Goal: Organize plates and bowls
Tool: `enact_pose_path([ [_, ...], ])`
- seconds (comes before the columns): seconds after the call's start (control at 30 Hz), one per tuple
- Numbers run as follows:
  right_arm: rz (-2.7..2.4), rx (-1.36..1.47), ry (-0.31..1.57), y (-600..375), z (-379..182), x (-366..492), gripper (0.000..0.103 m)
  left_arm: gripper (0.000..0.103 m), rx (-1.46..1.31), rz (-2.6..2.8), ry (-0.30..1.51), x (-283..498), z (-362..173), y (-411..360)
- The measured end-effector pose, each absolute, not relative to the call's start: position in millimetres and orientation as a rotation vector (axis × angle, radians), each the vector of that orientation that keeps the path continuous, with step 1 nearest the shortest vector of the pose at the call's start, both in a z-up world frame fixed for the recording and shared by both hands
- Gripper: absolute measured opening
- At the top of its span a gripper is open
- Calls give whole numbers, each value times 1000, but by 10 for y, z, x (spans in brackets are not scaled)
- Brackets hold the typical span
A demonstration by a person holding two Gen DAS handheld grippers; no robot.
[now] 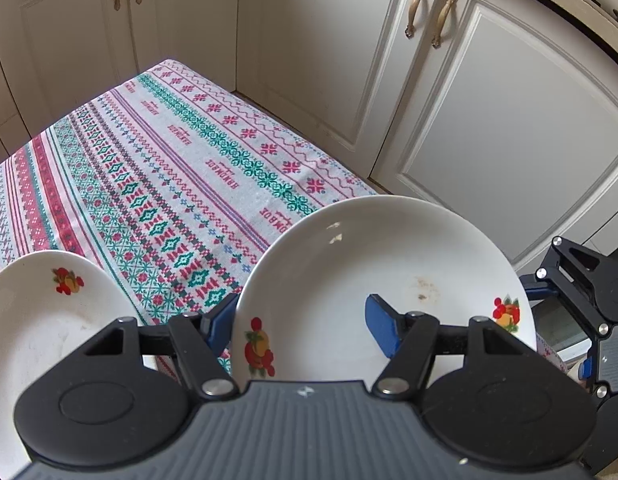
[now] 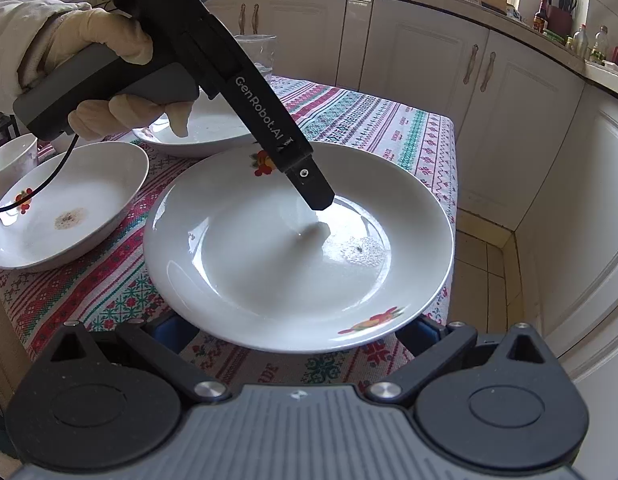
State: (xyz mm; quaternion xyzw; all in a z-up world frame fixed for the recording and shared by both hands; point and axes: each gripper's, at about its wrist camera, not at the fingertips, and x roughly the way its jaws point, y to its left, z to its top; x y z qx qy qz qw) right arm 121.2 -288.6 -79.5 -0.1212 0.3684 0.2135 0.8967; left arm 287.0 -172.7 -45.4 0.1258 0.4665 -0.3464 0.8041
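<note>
One big plate (image 2: pixel 297 248) sits at table corner (image 2: pixel 437 136), rim w/ one pad over it, one under, from left gripper (image 1: pixel 305 324), jaws not yet closed. Right gripper (image 2: pixel 297 332) wide, straddling near rim. Risk: glazed rim slips, plate tips off edge; 2 bowls (image 2: pixel 65 208) nearby.

White fruit-print plate (image 2: pixel 297 248), tablecloth edge.

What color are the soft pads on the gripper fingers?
Blue pads, clearest in the left wrist view, over the white fruit-printed plate.
</note>
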Motion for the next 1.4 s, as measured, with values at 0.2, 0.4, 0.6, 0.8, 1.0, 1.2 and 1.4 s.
enact_pose_path([
  [0.2, 440, -243, 780, -2880, -804, 1237, 103, 67, 288, -741, 1002, 2934, -521, -1754],
  [0.4, 436, -231, 791, -2865, -799, 1291, 103, 67, 290, -741, 998, 2963, -553, -1773],
  [0.6, 431, -208, 800, -2896, -841, 1365, 103, 67, 289, -746, 988, 2978, -539, -1790],
  [0.8, 421, -209, 801, -2878, -836, 1357, 103, 70, 296, -744, 983, 2957, -529, -1790],
  [1.0, 399, -211, 797, -2866, -823, 1319, 103, 82, 316, -723, 929, 2852, -386, -1720],
  [1.2, 367, -200, 792, -2906, -745, 1200, 103, 86, 312, -699, 874, 2652, -183, -1559],
  [1.4, 348, -179, 734, -2935, -582, 951, 103, 88, 298, -653, 806, 2276, 28, -1313],
])
